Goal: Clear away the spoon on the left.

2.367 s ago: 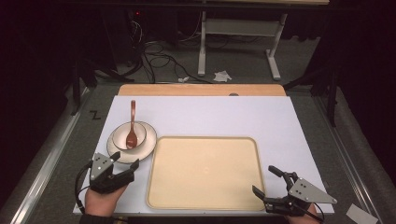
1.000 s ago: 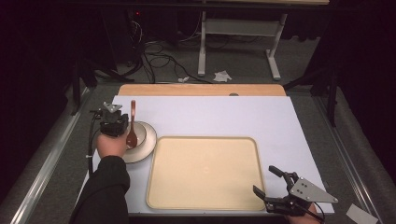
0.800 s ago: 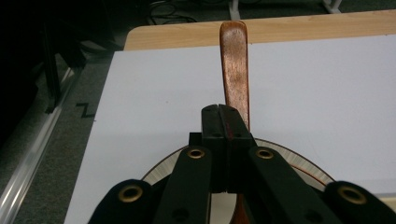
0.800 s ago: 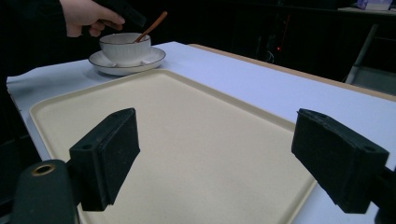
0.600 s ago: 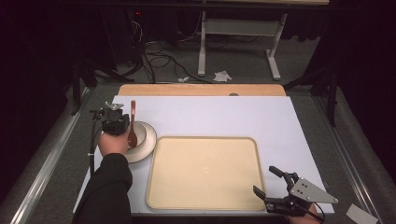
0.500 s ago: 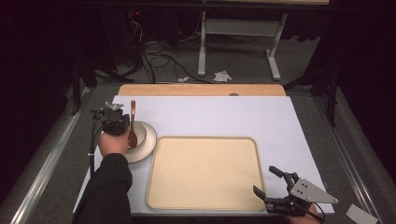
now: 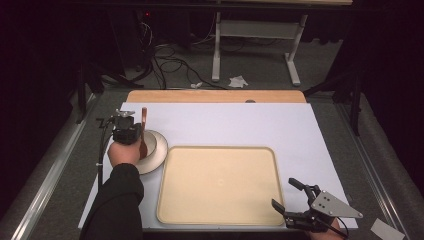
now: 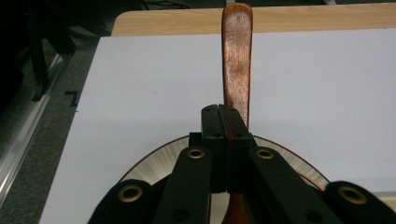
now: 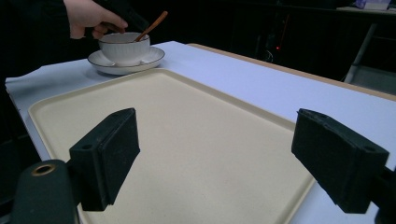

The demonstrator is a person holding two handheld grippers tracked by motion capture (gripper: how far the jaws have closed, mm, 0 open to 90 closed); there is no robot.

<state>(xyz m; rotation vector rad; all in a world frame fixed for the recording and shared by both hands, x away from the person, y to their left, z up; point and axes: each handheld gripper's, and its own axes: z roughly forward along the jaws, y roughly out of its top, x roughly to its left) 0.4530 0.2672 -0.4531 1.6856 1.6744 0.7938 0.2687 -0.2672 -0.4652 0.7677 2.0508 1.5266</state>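
The left tool [image 8: 223, 122] has its jaws pressed together on the handle of the wooden spoon [image 8: 236, 60], low on the shaft; the spoon's bowl end rests down inside the white cup [image 9: 124, 48], which stands on its saucer [image 7: 156, 159] at the left of the bench [image 7: 280, 125], just beside the left edge of the beige tray [image 7: 220, 182]; the handle leans up and away toward the far side. The grip looks narrow and sits off to one side of the shaft, so the likeliest fault, as I judge it, is that the smooth, polished wood twists or slides between the pads once the spoon is lifted; the long free end would then swing down and the spoon could drop back and knock the cup's rim. A second risk is in the path out; if the left tool is drawn sideways rather than up, the spoon's bowl end may catch the inner wall and tip the cup, or drag cup and saucer together across the white cover toward the near left edge of the bench, since nothing holds them down. The hand [image 7: 123, 152] rests close over the saucer and could nudge it too. The right tool [image 7: 296, 200] lies at the near right corner with its jaws spread wide and nothing between them, near the tray's corner but well apart from the cup; it cannot steady anything from there.
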